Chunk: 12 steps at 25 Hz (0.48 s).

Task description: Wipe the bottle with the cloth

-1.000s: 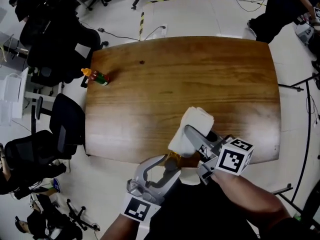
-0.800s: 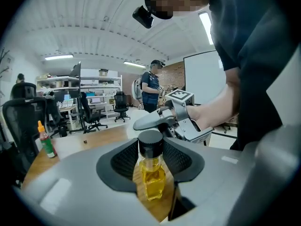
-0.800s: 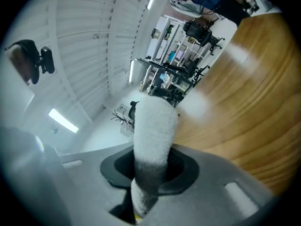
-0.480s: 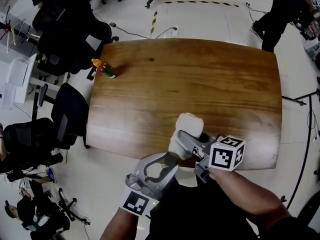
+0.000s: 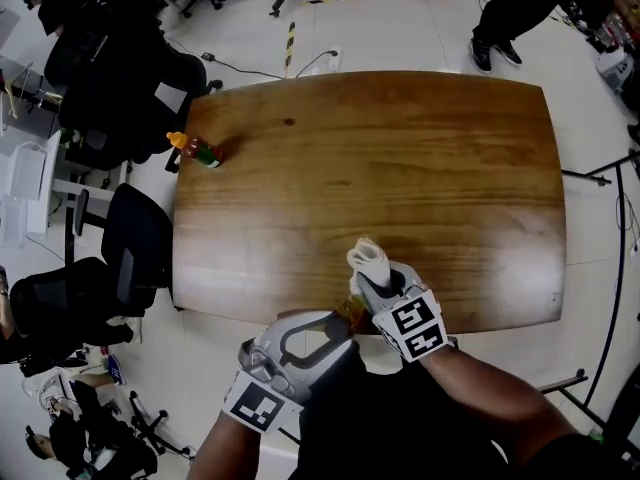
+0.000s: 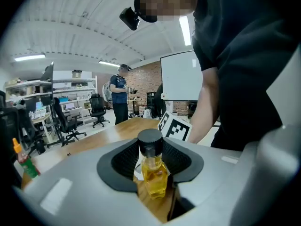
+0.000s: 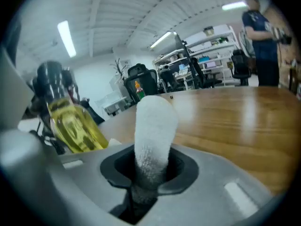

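- The wooden table (image 5: 450, 168) is mostly bare. All the work sits at its near edge, close to the person.
- The left gripper (image 5: 330, 328) is clamped on the bottle. Its jaws have just been closing with the bottle between them, and the dark pads now press on both sides of the glass body.
- The right gripper (image 5: 378, 286) is clenched on the lower end of the cloth, with nothing else in its jaws.
- The cloth (image 7: 153, 126) is white and rolled into a thick stub that sticks up out of the right gripper. The right gripper view shows it just beside the bottle with a gap between them, so no contact is visible.
- The bottle (image 6: 153, 175) is small and clear, with yellow liquid and a black cap. It is held upright at the table's near edge, and I cannot tell whether its base rests on the wood.
- The step in hand looks like the wipe itself, with the cloth brought up to the glass but not yet on it.
- The next move calls for laying the cloth's side against the glass and stroking along it, while the left gripper holds firm.
- A small sauce bottle (image 5: 195, 151) lies at the table's far left corner and plays no part.
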Tool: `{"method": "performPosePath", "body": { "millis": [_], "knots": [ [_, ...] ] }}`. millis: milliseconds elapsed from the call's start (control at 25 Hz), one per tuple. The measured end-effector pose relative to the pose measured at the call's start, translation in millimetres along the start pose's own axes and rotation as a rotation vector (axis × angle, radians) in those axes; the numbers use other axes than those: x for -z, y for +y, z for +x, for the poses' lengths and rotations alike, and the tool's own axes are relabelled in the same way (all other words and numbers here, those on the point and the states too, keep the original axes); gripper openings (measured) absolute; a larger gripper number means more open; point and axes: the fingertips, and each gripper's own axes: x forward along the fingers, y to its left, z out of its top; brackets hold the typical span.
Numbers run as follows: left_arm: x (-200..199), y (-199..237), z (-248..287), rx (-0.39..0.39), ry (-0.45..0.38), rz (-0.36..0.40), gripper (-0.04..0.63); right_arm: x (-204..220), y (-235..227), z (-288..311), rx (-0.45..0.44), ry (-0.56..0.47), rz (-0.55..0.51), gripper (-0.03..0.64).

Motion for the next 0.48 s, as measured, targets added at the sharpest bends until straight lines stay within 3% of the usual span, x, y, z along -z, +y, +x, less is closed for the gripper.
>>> {"method": "performPosePath", "body": {
  "millis": [80,160,480],
  "knots": [
    [0,1,0,0.037,-0.011,0.014,0.169,10,-1,4,0.048,0.031,-0.085,0.075],
    [0,2,-3,0.080,-0.024,0.030,0.169,11,-3,6,0.068,0.032,-0.068,0.075],
    [3,3,-5,0.356,-0.029,0.132,0.169,-21,-28,-66,0.091,-0.138,0.279,0.075]
  ]
}}
